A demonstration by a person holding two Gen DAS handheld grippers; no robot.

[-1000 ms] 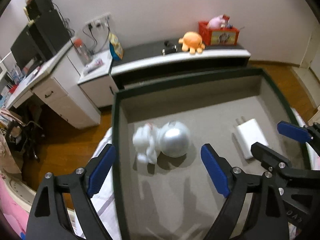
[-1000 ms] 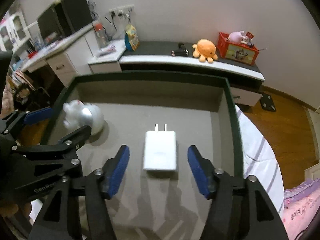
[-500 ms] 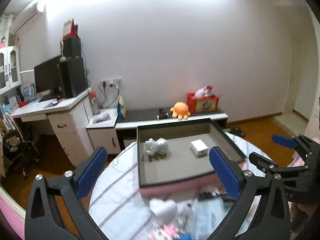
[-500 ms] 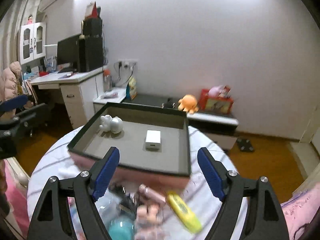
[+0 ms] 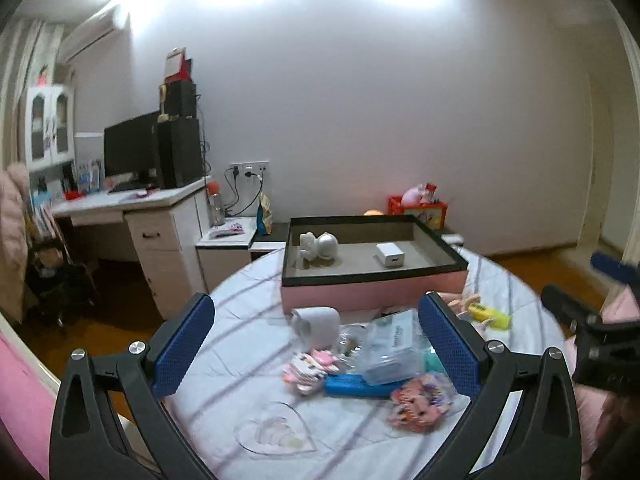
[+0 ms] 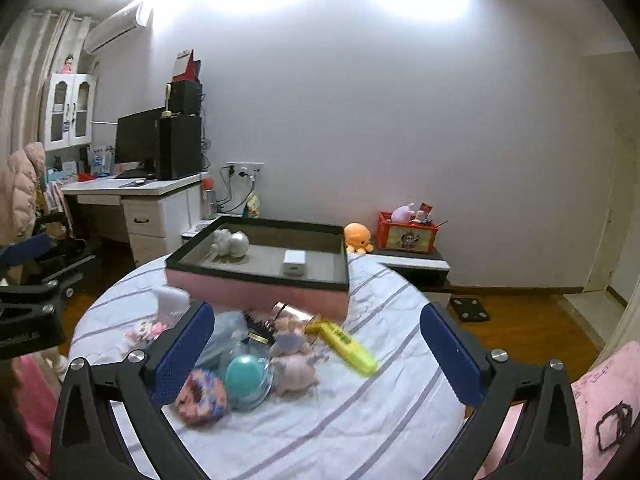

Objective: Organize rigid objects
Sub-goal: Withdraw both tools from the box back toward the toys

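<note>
Table clutter (image 6: 248, 364) blurs (orange plush (image 5: 372, 212) hides behind tray (image 5: 372, 280)).

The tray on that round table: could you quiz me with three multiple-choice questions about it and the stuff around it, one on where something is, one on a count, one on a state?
1. Where is the white charger?
A. in the tray
B. on the floor
C. between the fingers

2. How many things lie in the tray?
A. none
B. two
C. five

3. How is the left gripper?
A. shut on a toy
B. open, holding nothing
C. shut on the charger

Answers: 1 A, the charger rests on the tray's grey floor. 2 B, only the charger and the silver-and-white figure are inside. 3 B, its blue fingers stand wide apart with only the table clutter beyond them.
</note>
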